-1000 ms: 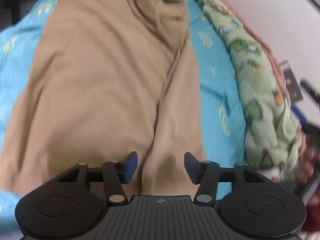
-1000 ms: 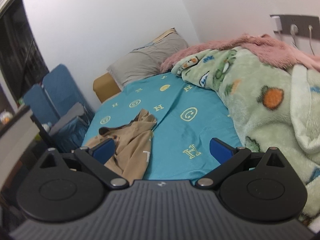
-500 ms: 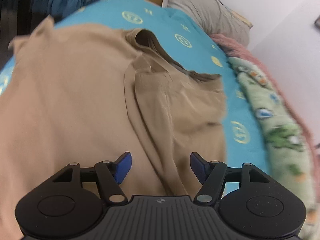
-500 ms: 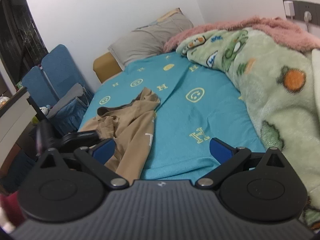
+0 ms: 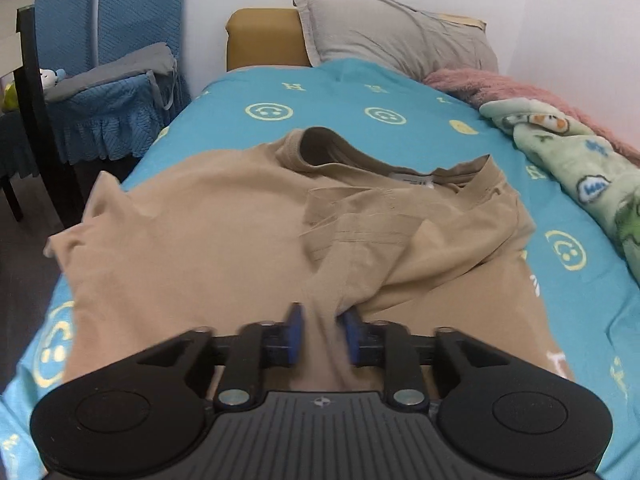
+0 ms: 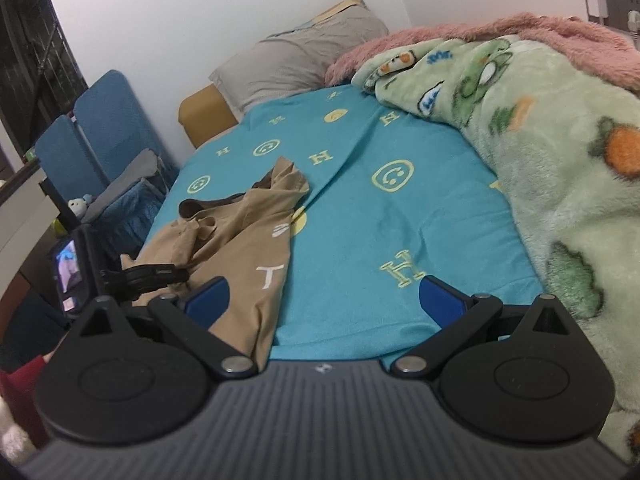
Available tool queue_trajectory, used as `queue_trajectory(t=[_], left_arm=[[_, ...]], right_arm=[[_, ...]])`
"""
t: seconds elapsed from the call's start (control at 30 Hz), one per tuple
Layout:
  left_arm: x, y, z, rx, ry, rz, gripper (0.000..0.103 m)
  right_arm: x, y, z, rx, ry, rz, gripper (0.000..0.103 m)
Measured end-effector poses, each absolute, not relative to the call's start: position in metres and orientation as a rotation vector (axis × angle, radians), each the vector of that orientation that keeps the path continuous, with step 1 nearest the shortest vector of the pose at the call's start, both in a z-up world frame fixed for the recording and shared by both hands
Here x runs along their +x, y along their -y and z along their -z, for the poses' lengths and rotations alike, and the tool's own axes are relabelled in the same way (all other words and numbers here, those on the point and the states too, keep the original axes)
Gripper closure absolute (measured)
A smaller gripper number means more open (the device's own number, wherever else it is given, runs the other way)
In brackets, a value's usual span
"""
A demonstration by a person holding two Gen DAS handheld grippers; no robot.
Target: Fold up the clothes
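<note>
One tan T-shirt (image 5: 224, 248) lies rumpled on the teal bedsheet (image 5: 360, 92), collar toward the pillow (image 5: 396, 36) | left gripper (image 5: 322, 336): jaws just closing, narrow, a ridge of shirt fabric bunched between the pads | right gripper (image 6: 324, 298): jaws wide, empty, above the sheet beside the shirt's hem

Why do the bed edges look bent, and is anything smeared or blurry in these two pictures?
Left wrist view: the fisheye lens bows the bed; the left hand-held gripper, whose jaws have just been closing around a ridge of the tan shirt, looks motion-smeared. Right wrist view: same bowing, dark corners, otherwise fairly sharp.
</note>
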State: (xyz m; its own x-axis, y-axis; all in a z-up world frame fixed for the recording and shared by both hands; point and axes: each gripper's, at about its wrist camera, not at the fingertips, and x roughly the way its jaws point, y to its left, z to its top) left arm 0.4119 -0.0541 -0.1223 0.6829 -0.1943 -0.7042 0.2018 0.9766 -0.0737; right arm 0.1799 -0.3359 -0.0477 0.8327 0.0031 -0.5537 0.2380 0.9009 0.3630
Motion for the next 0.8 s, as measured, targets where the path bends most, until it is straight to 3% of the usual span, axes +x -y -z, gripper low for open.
queue_trajectory(t=[0.07,0.27,0.47,0.53,0.7,0.8], left_arm=[[0.405,0.04,0.117,0.005,-0.781,0.25,0.056],[0.412,0.011,0.095,-0.041,-0.739,0.263,0.046],[0.475,0.004,0.078,-0.12,-0.718,0.251,0.036],[0.505,0.009,0.081,-0.155,-0.725,0.253,0.035],[0.573,0.04,0.109,-0.127,-0.752,0.253,0.036],[0.602,0.057,0.127,-0.092,-0.766,0.273,0.041]], right_arm=[[0.179,0.331,0.045,0.419,-0.576,0.116,0.0],[0.193,0.323,0.025,0.535,-0.604,-0.086,0.0],[0.304,0.32,0.016,0.372,-0.613,-0.175,0.001],[0.357,0.324,0.03,0.3,-0.593,-0.149,0.009],[0.483,0.342,0.087,0.278,-0.6,-0.098,0.016],[0.535,0.349,0.12,0.264,-0.656,-0.056,0.029]])
